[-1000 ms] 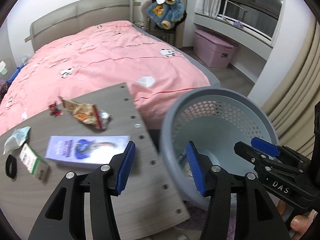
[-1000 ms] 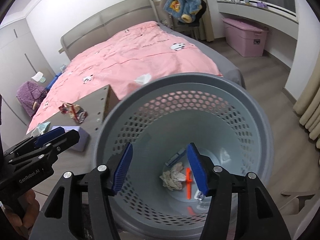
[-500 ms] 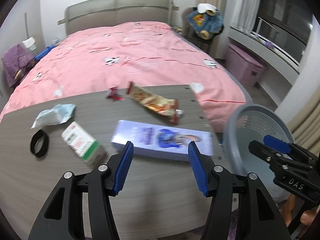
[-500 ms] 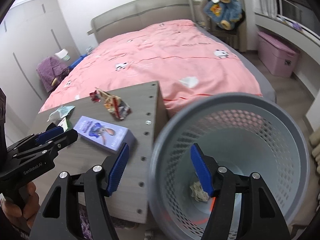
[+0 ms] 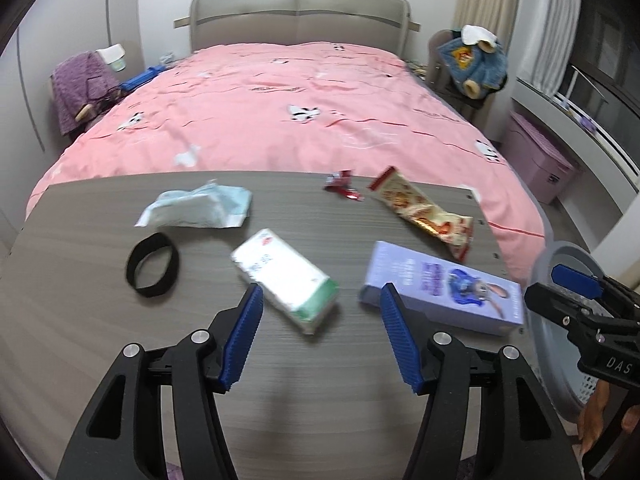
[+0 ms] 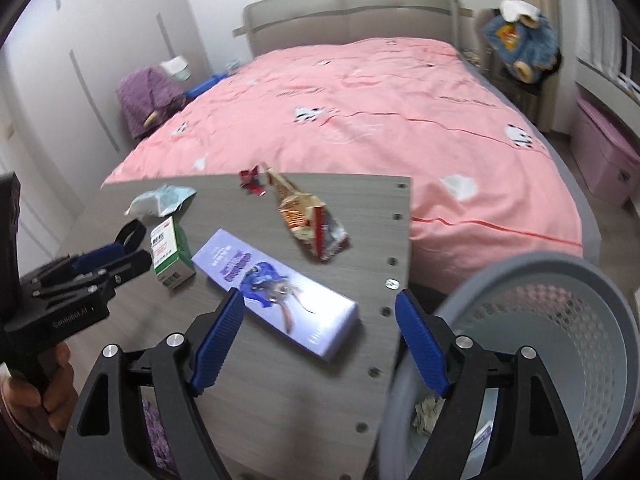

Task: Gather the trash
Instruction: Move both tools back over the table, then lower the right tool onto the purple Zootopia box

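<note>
Six pieces of litter lie on the grey wood-grain tabletop (image 5: pixel 100 340), which serves as the landmark for everything below. Beyond its far edge spreads the wide bed with a pink printed quilt (image 5: pixel 280 92). Off its right end, lower than the surface, stands the round grey perforated plastic waste basket (image 6: pixel 580 300), with crumpled paper visible at its bottom.

On the tabletop itself, the biggest item is the long lilac cardboard box printed with a blue cartoon figure (image 5: pixel 444 284), lying flat near the right end. Just left of it, toward the middle, lies the white-and-green small carton (image 5: pixel 284 280), tilted on its side. At the far edge, left of centre, sits the crumpled pale blue-and-white plastic pouch (image 5: pixel 200 210). The torn orange-and-cream snack wrapper (image 5: pixel 424 210) stretches diagonally along the far right part, and the tiny red foil wrapper (image 5: pixel 340 186) lies just left of it. The black elastic band loop (image 5: pixel 152 266) rests toward the left.

The left gripper (image 5: pixel 320 332) hovers above the near middle, its blue-padded jaws opening with nothing between them. The right gripper (image 6: pixel 316 340) hangs over the right end, jaws opening wide, gripping nothing.
</note>
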### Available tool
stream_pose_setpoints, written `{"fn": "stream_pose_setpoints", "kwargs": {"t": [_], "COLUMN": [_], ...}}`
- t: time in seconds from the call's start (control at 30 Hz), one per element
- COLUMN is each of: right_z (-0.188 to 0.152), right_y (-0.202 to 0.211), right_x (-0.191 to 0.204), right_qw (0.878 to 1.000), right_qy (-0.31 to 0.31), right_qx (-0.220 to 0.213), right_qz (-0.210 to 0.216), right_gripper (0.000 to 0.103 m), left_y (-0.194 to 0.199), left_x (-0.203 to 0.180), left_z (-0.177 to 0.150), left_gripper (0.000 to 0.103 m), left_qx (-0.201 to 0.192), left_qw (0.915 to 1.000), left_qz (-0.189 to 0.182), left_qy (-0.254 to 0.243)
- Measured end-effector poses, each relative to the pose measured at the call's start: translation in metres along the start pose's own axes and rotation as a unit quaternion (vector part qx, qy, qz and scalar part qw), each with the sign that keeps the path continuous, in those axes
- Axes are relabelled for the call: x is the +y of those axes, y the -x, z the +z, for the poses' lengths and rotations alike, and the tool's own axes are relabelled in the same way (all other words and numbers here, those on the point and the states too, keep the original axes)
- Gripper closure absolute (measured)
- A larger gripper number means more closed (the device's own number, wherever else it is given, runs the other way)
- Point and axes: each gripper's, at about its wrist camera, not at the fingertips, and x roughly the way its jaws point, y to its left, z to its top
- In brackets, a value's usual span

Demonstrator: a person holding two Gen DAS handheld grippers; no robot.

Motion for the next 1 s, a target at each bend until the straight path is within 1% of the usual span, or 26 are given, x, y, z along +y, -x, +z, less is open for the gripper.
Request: {"fn": "stream_pose_setpoints", "kwargs": {"t": [0.13, 0.3, 0.4, 0.47, 0.7, 0.77, 0.83, 1.0], "right_z": [0.005, 0.01, 0.013, 0.013, 0.015, 0.015, 0.015, 0.013], "right_y": [-0.016, -0.031, -0.04, -0.048, -0.066, -0.071, -0.074, -0.08], "right_x": [0.009, 0.021, 0.029, 0.034, 0.036, 0.037, 0.037, 0.039], "right_qw": [0.999, 0.996, 0.993, 0.99, 0.987, 0.987, 0.986, 0.984], "right_qy": [0.031, 0.079, 0.106, 0.123, 0.137, 0.136, 0.138, 0.136], "right_qx": [0.02, 0.039, 0.052, 0.062, 0.084, 0.09, 0.097, 0.111], "right_qz": [0.01, 0.011, 0.016, 0.012, 0.007, 0.008, 0.01, 0.02], "right_gripper": [0.022, 0.018, 0.018, 0.018, 0.018, 0.02, 0.024, 0.029], "left_y": [-0.003, -0.004, -0.003, -0.003, -0.002, -0.002, -0.003, -0.004], "left_x": [0.016, 0.027, 0.031, 0.034, 0.042, 0.042, 0.044, 0.046], "left_z": [-0.002, 0.0, 0.0, 0.0, 0.0, -0.001, -0.001, -0.002], "left_gripper": [0.044, 0.045, 0.044, 0.044, 0.044, 0.044, 0.045, 0.045], "left_qx": [0.005, 0.005, 0.004, 0.004, 0.003, 0.004, 0.006, 0.007], "left_qw": [0.9998, 0.9996, 0.9994, 0.9993, 0.9991, 0.999, 0.999, 0.9989], "left_qz": [0.009, 0.016, 0.018, 0.019, 0.024, 0.025, 0.024, 0.023], "left_qy": [0.015, 0.023, 0.028, 0.031, 0.035, 0.036, 0.038, 0.039]}}
